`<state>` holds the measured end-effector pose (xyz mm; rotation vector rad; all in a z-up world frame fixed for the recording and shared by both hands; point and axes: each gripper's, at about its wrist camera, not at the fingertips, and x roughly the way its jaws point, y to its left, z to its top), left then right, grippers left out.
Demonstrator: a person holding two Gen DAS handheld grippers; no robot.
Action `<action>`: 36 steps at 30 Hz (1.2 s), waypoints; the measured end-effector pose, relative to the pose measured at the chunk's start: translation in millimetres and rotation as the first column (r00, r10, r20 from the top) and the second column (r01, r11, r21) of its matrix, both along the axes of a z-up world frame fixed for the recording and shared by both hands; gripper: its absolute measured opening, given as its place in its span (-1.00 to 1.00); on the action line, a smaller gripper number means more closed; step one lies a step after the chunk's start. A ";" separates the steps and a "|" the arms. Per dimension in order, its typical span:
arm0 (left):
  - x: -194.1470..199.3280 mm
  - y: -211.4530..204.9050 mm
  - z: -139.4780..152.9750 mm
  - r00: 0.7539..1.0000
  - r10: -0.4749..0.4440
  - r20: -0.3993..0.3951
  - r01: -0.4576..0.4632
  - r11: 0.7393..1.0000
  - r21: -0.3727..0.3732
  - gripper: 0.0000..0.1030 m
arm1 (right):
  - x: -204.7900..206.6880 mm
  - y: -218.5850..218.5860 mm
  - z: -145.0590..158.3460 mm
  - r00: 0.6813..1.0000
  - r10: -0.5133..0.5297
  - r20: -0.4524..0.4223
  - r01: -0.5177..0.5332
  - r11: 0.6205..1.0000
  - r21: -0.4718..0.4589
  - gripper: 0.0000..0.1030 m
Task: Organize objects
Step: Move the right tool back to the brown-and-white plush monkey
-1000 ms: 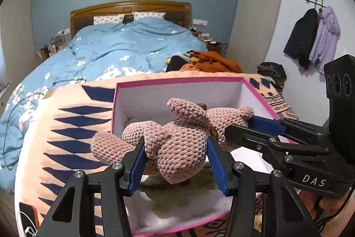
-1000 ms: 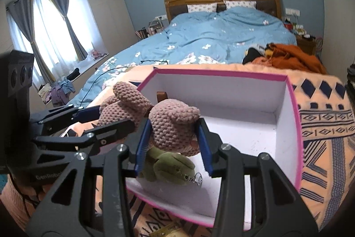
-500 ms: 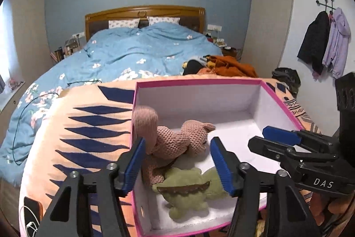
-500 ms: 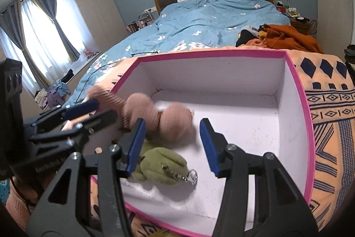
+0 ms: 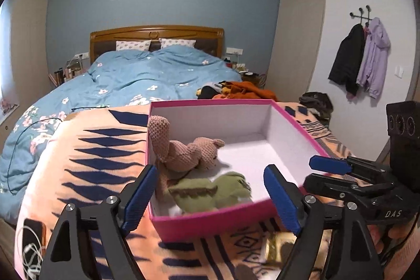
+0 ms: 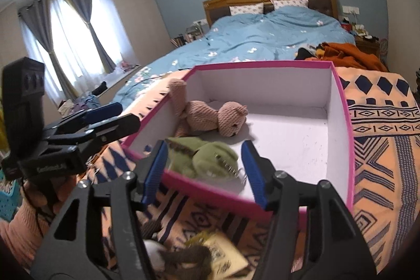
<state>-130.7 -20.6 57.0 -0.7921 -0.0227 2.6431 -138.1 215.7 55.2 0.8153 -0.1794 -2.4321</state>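
Observation:
A pink knitted teddy bear (image 5: 189, 152) (image 6: 210, 118) lies inside the pink-rimmed white box (image 5: 296, 127) (image 6: 338, 106), one leg hooked over its left wall. A green plush toy (image 5: 210, 192) (image 6: 207, 156) lies in the box's near left corner. My left gripper (image 5: 210, 197) hangs in front of the box's near wall, jaws opening, nothing pinched between them. My right gripper (image 6: 204, 171) also stands before the near wall, jaws opening and empty. Each gripper shows at the side of the other's view: the right gripper (image 5: 330, 173) and the left gripper (image 6: 115, 114).
The box rests on an orange patterned blanket (image 5: 99, 162) at the foot of a blue-quilted bed (image 5: 147, 78). A gold-coloured packet (image 5: 278, 248) (image 6: 225, 248) and a dark fuzzy item (image 6: 183, 259) lie on the blanket near me. Orange clothes (image 6: 344, 51) sit behind the box.
Both grippers held the pink bear above the box; they have opened, the bear has dropped into the box, and both grippers have pulled back toward me.

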 end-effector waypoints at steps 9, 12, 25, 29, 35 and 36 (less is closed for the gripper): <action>50.6 -20.5 -22.7 0.999 0.041 0.015 -0.042 0.997 0.061 0.99 | 58.7 9.7 -23.8 0.996 0.060 0.063 -0.060 0.998 -0.005 0.37; 64.0 -25.1 -39.8 0.997 0.058 0.050 -0.062 0.996 0.070 0.99 | 70.5 6.2 -41.1 0.992 0.074 0.106 -0.077 0.997 0.022 0.37; 102.9 -29.7 -96.4 0.983 0.064 0.173 -0.074 0.996 0.051 1.00 | 89.5 -18.9 -67.2 0.987 0.104 0.125 -0.118 0.986 0.114 0.40; 106.1 -28.9 -100.3 0.981 0.066 0.181 -0.072 0.997 0.030 0.99 | 80.4 -29.1 -72.8 0.986 0.085 0.140 -0.106 0.983 0.149 0.40; 104.4 -23.6 -107.0 0.977 0.031 0.213 -0.037 0.999 0.021 0.94 | 66.7 -35.1 -79.1 0.981 0.080 0.174 -0.103 0.986 0.131 0.41; 104.1 -23.0 -107.4 0.976 0.026 0.218 -0.032 0.999 0.021 0.86 | 66.0 -36.2 -80.1 0.980 0.087 0.179 -0.111 0.985 0.131 0.43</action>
